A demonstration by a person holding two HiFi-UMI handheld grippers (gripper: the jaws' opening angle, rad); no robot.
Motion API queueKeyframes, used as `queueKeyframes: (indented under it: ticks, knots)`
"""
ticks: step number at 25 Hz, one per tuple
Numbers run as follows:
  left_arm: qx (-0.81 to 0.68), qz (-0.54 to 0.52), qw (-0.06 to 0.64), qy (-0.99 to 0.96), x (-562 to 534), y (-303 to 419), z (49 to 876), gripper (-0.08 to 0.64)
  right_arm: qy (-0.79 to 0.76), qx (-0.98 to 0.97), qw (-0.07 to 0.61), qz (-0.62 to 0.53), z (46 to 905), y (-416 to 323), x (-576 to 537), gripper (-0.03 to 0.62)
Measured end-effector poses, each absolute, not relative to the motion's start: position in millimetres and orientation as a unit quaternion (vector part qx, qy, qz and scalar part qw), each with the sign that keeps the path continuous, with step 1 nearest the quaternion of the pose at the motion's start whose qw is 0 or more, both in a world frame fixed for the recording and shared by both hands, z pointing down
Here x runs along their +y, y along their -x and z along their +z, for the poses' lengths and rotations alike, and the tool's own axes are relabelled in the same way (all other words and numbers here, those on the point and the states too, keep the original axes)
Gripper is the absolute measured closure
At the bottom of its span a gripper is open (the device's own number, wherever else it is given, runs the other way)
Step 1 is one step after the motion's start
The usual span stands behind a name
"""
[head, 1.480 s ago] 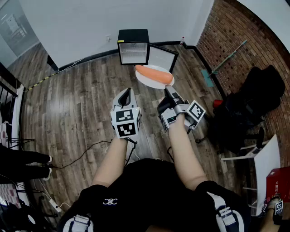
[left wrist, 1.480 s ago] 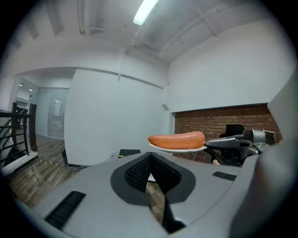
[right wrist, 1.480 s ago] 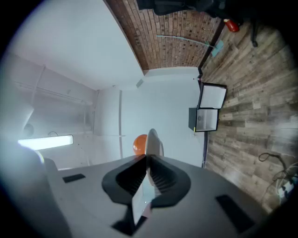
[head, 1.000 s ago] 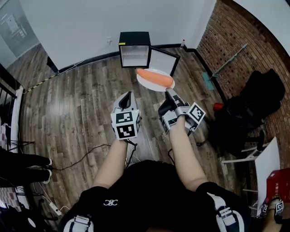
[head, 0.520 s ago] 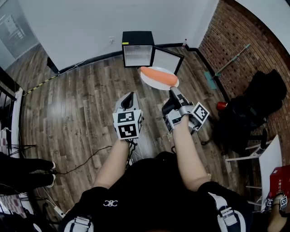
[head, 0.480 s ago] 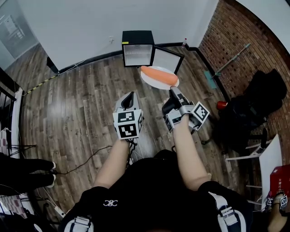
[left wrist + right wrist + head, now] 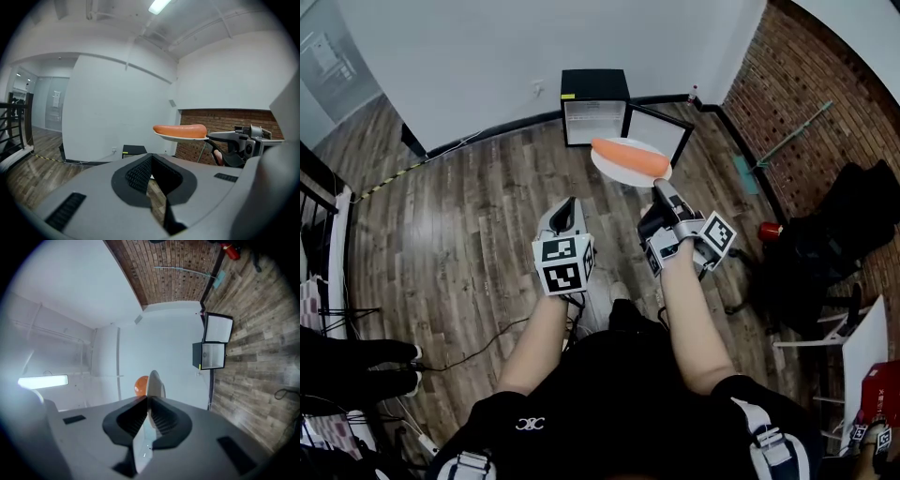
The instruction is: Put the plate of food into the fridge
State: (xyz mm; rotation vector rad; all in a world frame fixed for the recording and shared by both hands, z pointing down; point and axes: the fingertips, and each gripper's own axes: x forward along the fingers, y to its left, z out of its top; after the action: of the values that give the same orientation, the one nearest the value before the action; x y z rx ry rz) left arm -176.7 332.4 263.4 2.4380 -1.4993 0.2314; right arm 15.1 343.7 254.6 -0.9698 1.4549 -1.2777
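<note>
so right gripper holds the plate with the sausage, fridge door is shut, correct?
No, the fridge door is open, swung out to the right, as the head view shows. The right gripper does hold the plate with the sausage.

Floor [image 7: 459, 216]: wood planks with a soft sheen. Wall [image 7: 825, 75] at 2 o'clock: rough brick. Plate [image 7: 619, 172]: smooth, glossy white. Sausage [image 7: 630, 157]: smooth, shiny skin. Left gripper [image 7: 568, 202] and right gripper [image 7: 659, 186]: matt grey plastic shells.

Open fridge [image 7: 595, 112] on wooden floor [image 7: 459, 225]
</note>
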Motion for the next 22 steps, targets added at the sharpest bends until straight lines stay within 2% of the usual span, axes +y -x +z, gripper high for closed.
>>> queueKeyframes:
  ticks: [13,22]
  knots:
    - [-0.541,0.092,0.129,-0.826,184.1,127.4,258.3,0.563,0.388,0.615,0.453,-0.517,251.2,-80.3,194.5,0.557]
    - [-0.530,0.105,0.132,-0.831,110.5,57.7,267.2,0.563,0.397,0.613,0.454,-0.510,269.9,-148.7,126.8,0.557]
